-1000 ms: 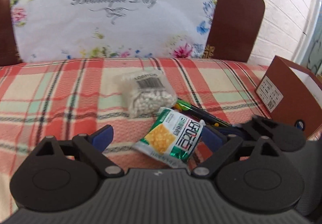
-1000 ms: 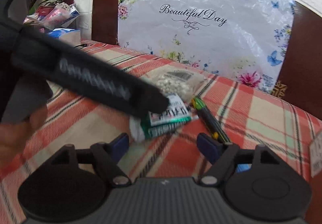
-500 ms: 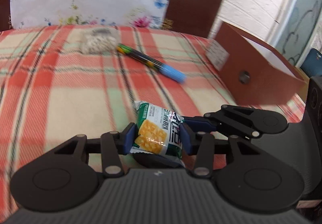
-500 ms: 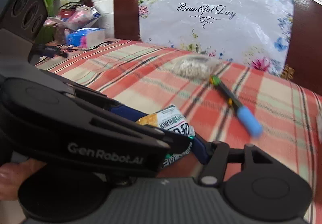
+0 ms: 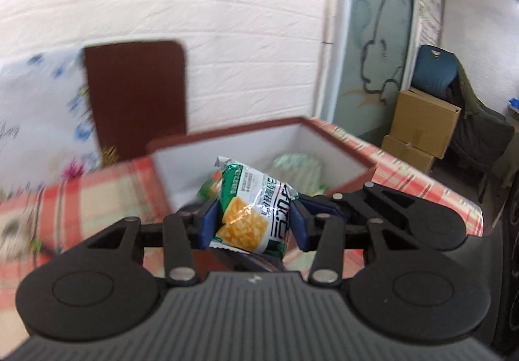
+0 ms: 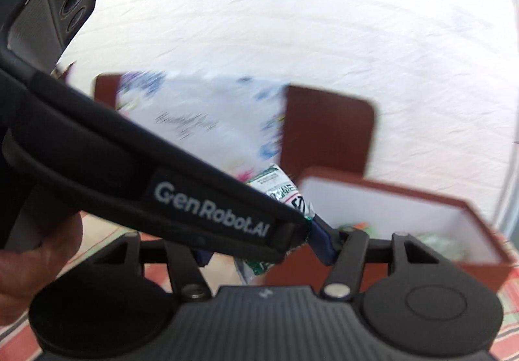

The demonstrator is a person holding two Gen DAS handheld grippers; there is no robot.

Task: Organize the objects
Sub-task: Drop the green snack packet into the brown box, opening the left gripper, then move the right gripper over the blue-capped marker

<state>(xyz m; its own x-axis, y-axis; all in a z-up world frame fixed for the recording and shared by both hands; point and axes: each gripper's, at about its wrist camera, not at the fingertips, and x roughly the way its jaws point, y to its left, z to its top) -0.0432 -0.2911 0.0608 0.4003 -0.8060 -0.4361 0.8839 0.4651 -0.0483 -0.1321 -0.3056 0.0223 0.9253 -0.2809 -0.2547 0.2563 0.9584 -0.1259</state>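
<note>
A green cracker packet [image 5: 251, 215] with a yellow cracker picture hangs in the air, pinched between the blue pads of my left gripper [image 5: 253, 224], which is shut on it. Just behind it stands the brown box [image 5: 227, 132] with white inner walls and green packets [image 5: 298, 166] inside. In the right wrist view my left gripper's black body crosses the frame in front of the packet [image 6: 279, 189]. My right gripper [image 6: 264, 249] is closed around the packet's lower part; its right pad [image 6: 324, 244] touches the edge, and the left pad is partly hidden. The box [image 6: 389, 190] lies right of it.
A red plaid cloth [image 5: 65, 198] covers the table. A brown chair back [image 5: 136, 95] with a floral plastic cover [image 5: 32, 108] stands behind it. Cardboard boxes [image 5: 421, 121] and a blue chair [image 5: 434, 69] sit at the far right. A person's hand [image 6: 32, 263] grips the left tool.
Both grippers closed on the cracker packet, lifted it off the cloth and swung right to the brown box. The pen and the bag of white pieces left the view.
</note>
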